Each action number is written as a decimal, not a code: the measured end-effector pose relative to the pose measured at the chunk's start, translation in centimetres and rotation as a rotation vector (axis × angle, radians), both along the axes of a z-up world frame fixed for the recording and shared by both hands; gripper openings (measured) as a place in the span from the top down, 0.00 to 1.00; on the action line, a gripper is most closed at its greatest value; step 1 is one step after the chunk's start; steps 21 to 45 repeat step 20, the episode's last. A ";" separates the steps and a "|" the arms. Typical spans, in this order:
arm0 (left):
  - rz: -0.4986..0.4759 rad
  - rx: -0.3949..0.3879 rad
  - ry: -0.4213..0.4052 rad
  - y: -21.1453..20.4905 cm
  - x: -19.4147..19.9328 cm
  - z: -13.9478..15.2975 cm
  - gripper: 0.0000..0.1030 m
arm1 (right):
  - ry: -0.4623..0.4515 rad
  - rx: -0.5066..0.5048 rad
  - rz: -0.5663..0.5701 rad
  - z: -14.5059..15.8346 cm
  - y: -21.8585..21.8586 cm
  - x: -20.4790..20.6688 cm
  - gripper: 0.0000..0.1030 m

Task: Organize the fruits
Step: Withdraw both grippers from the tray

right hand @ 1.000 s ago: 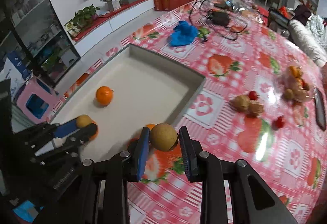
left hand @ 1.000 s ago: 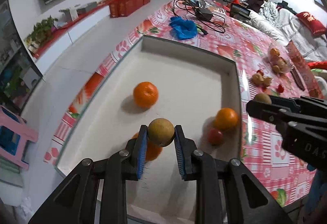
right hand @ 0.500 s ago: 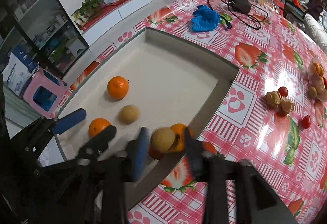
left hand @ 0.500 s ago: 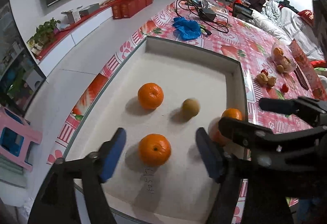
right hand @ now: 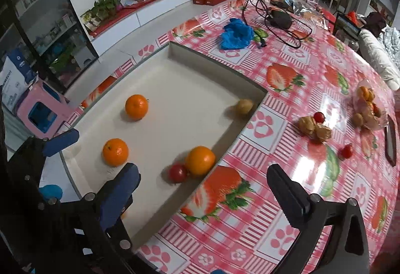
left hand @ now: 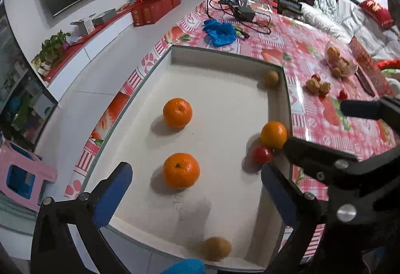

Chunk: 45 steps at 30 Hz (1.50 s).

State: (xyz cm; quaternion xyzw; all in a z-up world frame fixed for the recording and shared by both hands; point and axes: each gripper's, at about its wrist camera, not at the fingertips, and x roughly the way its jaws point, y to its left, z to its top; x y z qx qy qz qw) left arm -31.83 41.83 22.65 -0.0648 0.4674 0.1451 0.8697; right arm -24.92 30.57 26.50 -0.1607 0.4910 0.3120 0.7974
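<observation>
A white tray [left hand: 225, 53] [right hand: 215, 68] holds three oranges [left hand: 177, 112] [left hand: 181, 170] [left hand: 273, 134], a red tomato [left hand: 261, 155] [right hand: 178, 173] and two brown round fruits, one in the far right corner [left hand: 271, 78] [right hand: 244, 106] and one at the near edge [left hand: 216, 248]. My left gripper [left hand: 195, 189] is open and empty over the tray's near end. My right gripper [right hand: 202, 189] is open and empty over the tray's near right rim. Loose husked fruits [right hand: 313, 127] and small red fruits [right hand: 347, 151] lie on the tablecloth to the right.
A strawberry-print tablecloth [right hand: 287, 88] covers the table. A blue cloth [right hand: 236, 33], black cables [right hand: 280, 18] and a clear bag of fruit [right hand: 368, 108] lie farther back. A dark flat item [right hand: 390, 140] lies at the right. Floor and a pink stool [right hand: 42, 111] are to the left.
Both grippers opened and let go of their brown fruits. One rolled to the tray's far right corner, the other lies at the near edge. Both grippers have drawn back.
</observation>
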 end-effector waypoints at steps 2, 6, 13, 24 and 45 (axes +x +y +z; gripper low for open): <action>0.001 0.009 -0.003 -0.1 0.0 0.1 0.00 | -0.012 -0.017 -0.010 0.1 -0.3 -0.1 0.00; 0.006 0.031 -0.020 -0.5 -0.3 0.8 0.00 | -0.028 -0.029 -0.010 0.3 -0.6 -0.3 0.00; 0.000 0.047 -0.019 -1.1 -0.2 1.0 0.00 | -0.027 -0.028 -0.010 0.3 -0.7 -0.4 0.00; -0.011 0.064 -0.031 -1.4 -0.4 1.2 0.00 | -0.026 -0.028 -0.009 0.3 -0.9 -0.5 0.00; -0.011 0.064 -0.031 -1.4 -0.4 1.2 0.00 | -0.026 -0.028 -0.009 0.3 -0.9 -0.5 0.00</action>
